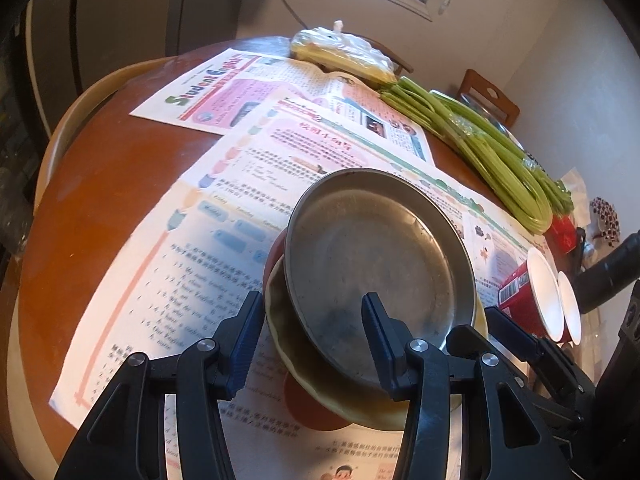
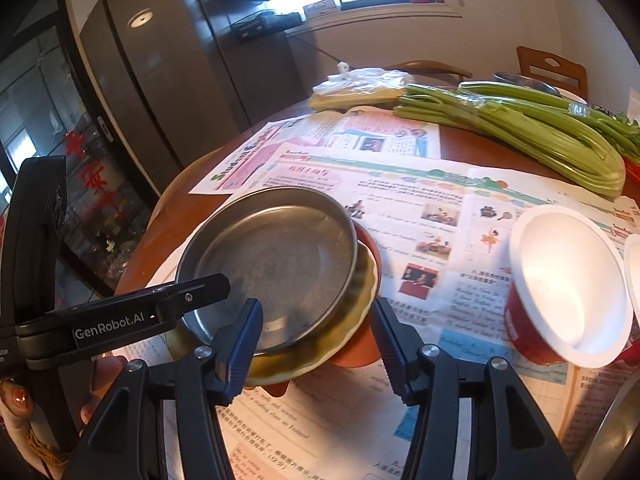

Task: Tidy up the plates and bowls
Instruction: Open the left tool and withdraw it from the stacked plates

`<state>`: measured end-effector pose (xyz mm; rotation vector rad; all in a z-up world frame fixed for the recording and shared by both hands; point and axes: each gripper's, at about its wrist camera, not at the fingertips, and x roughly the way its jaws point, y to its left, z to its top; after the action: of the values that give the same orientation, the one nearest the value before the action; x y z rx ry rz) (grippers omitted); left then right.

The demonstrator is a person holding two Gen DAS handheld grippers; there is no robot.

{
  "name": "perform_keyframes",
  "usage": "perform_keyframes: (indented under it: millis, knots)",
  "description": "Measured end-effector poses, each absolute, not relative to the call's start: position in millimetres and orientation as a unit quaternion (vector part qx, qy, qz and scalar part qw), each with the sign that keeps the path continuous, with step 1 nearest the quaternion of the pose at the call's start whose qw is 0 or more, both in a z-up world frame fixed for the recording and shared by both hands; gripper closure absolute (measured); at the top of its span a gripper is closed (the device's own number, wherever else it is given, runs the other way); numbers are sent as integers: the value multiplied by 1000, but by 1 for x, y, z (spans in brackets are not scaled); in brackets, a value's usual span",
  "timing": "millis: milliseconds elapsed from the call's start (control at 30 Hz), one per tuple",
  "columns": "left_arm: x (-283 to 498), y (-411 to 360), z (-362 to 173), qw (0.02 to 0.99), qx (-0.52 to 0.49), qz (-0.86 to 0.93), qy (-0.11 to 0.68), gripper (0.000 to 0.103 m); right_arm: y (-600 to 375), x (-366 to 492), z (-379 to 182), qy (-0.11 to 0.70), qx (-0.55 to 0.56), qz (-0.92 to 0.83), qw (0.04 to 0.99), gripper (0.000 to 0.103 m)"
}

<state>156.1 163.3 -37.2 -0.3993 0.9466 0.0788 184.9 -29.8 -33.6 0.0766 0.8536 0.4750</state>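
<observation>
A stack of dishes sits on newspaper: a metal plate lies tilted on a yellow scalloped dish, with a red dish underneath. My left gripper straddles the stack's near-left rim. One finger touches the yellow dish's edge and the other stands over the metal plate's inside; whether they press is unclear. From the right wrist view its finger reaches over the plate's rim. My right gripper is open, with the near rim of the stack between its fingers.
Two red cups with white insides lie right of the stack. Celery and a plastic bag of food lie at the far side of the round wooden table. A metal rim shows at bottom right.
</observation>
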Motion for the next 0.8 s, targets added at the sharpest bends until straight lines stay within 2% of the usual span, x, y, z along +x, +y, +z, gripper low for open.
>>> perform_keyframes:
  millis: [433,800]
  knots:
    - [161,161,-40,873,-190,30,447,51,-40,187,-28,386,44,202,899,47]
    - [136,164,-14,897,-154,81,406,51,-41,173,-9,350,24,189,917,47]
